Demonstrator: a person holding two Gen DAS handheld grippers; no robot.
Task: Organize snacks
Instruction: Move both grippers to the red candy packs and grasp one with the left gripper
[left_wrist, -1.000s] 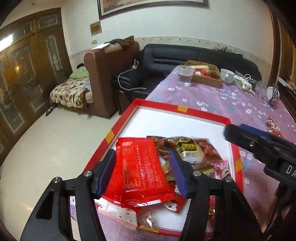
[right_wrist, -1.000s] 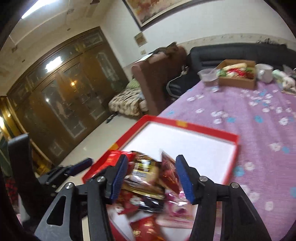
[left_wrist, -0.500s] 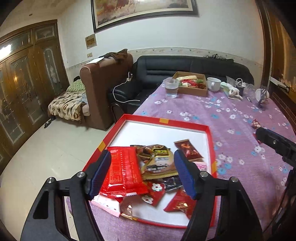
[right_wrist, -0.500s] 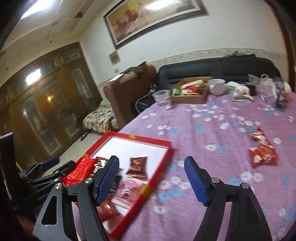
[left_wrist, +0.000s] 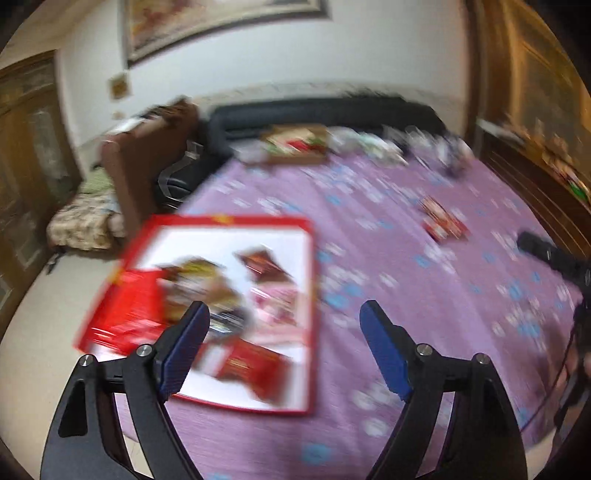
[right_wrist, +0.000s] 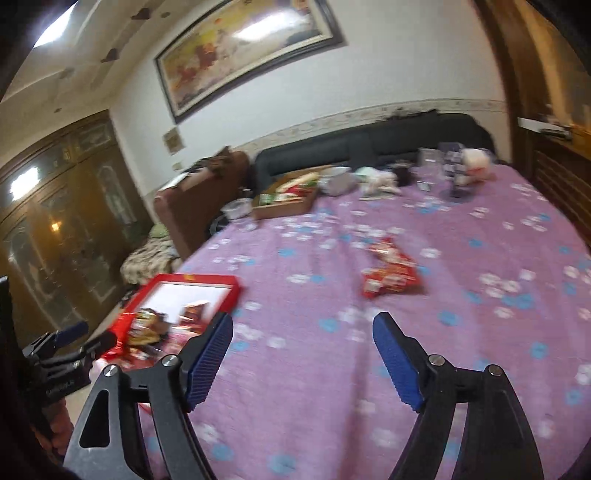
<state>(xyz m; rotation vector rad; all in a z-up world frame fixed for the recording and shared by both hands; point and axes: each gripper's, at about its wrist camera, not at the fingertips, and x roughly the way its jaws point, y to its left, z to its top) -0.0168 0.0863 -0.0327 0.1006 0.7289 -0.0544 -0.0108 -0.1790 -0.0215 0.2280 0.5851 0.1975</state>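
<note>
Inside the red tray (left_wrist: 312, 295), motion blur smears the snack packets (left_wrist: 207, 291) beyond telling apart.

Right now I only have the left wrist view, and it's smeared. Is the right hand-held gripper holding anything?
Observer: No. The right hand-held gripper is open, with nothing between its fingers.
Operator: What's in front of it?
Observer: The red snack packets, lying loose on the purple tablecloth. They are ahead of it and it isn't touching them.
Operator: Where's my left one relative to the tray?
Observer: Seen from the right wrist, the left hand-held gripper is by the near-left corner of the red tray, on the far side of the tray from those packets.
</note>
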